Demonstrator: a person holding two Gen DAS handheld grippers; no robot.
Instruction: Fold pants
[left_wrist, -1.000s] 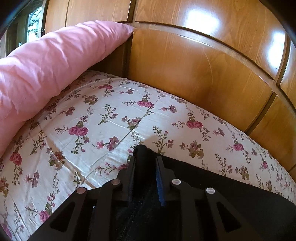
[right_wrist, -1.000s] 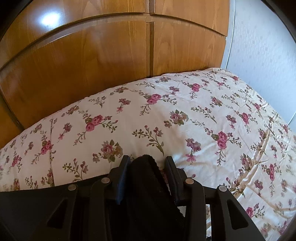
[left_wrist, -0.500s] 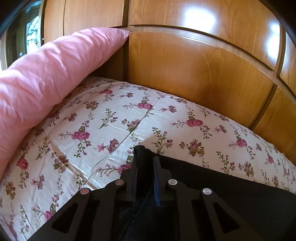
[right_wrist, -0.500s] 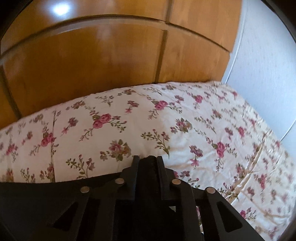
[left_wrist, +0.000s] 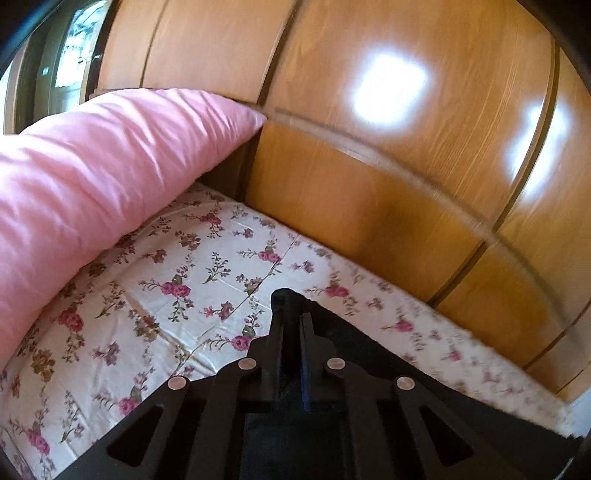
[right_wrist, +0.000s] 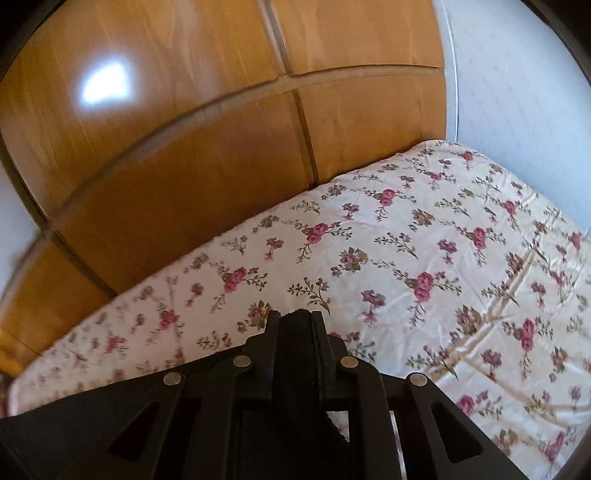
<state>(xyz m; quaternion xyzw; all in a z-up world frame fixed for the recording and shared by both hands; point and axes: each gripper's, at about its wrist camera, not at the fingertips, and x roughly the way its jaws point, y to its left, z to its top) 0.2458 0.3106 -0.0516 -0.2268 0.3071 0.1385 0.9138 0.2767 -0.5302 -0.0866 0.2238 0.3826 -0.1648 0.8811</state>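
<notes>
The black pants (left_wrist: 373, 350) hang between my two grippers above the floral bed sheet (left_wrist: 177, 295). In the left wrist view my left gripper (left_wrist: 291, 317) is shut on a fold of the black cloth, which pokes out just past the fingertips and stretches away to the right. In the right wrist view my right gripper (right_wrist: 295, 321) is shut on a thicker bunch of the pants (right_wrist: 92, 417), whose taut edge runs off to the left. The rest of the garment is hidden under the gripper bodies.
A long pink pillow (left_wrist: 92, 177) lies along the left of the bed. Glossy wooden panels (left_wrist: 369, 184) rise right behind the mattress, also seen as wooden panels (right_wrist: 184, 166) in the right view. A white wall (right_wrist: 517, 92) bounds the bed's right side (right_wrist: 424, 258). A window (left_wrist: 74, 48) shows far left.
Both pairs of jaws have narrowed onto the black cloth. Both grippers have risen from the sheet with the pants' edge, and the views have tilted up toward the wooden panels.
</notes>
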